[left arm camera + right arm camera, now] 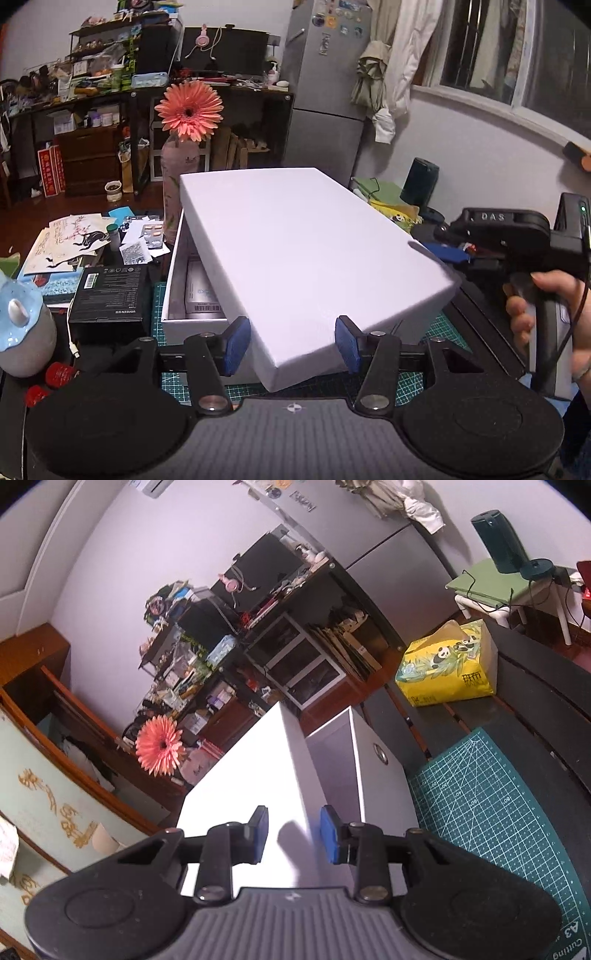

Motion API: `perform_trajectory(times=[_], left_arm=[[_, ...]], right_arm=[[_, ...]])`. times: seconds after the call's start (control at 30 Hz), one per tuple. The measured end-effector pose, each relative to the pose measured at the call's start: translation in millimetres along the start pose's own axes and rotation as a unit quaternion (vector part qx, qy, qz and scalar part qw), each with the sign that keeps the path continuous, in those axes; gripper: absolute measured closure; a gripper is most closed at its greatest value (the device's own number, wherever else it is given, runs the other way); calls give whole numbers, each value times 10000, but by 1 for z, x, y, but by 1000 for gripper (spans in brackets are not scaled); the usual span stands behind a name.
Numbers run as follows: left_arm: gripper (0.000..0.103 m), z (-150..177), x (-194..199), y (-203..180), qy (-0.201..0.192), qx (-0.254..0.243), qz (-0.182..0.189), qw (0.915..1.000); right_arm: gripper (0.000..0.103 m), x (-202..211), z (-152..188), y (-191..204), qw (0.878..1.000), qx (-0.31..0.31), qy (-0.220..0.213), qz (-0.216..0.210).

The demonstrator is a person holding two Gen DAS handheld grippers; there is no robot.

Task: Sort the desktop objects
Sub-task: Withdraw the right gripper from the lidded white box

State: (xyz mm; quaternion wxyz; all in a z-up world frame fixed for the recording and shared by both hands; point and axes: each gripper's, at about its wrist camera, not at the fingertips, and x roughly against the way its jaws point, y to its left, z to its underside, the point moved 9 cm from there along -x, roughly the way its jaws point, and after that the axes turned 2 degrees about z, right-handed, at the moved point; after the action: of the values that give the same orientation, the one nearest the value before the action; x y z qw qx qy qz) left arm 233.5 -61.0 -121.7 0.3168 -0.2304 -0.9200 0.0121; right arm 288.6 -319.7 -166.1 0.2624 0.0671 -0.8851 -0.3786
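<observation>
Lid [310, 254] lies askew on box [173, 295], seemingly between both jaws.

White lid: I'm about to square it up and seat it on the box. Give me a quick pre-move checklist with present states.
1. White lid aligned over the box: not ok, it sits askew and the box's left side is uncovered.
2. Packet inside the box below the rim: ok, it appears to lie low.
3. Left gripper holding the lid: cannot tell; the lid's near corner is between its pads.
4. Right gripper holding the lid: cannot tell; a lid edge runs between its pads.
5. Flower vase clear of the lid's far corner: cannot tell, it stands close behind.
6. Black carton clear of the box: ok, green mat shows between them.
</observation>
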Motion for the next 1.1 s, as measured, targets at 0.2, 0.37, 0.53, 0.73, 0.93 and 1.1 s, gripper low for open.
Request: perform_trajectory(times=[0.2, 0.37, 0.53, 0.73, 0.93, 1.1], left_arm=[[34, -3, 3, 6, -47, 85, -91, 9999], [34, -5, 13, 10, -62, 23, -57, 10000], [34, -4, 17, 2, -44, -155, 168, 9997], [34, 7, 8, -7, 222, -413, 266, 9985], [34, 9, 8, -10, 243, -410, 365, 9982], [33, 8, 10, -16, 245, -371, 540, 9975]], right_arm=[[72, 4, -4, 0, 9998, -93, -153, -86], [67, 22, -6, 4, 9996, 15, -269, 122], [67, 37, 6, 0, 9996, -264, 12, 31], [66, 37, 15, 2, 9995, 20, 182, 239], [65, 33, 18, 6, 9995, 120, 239, 178], [62, 30, 13, 4, 9997, 109, 161, 133]])
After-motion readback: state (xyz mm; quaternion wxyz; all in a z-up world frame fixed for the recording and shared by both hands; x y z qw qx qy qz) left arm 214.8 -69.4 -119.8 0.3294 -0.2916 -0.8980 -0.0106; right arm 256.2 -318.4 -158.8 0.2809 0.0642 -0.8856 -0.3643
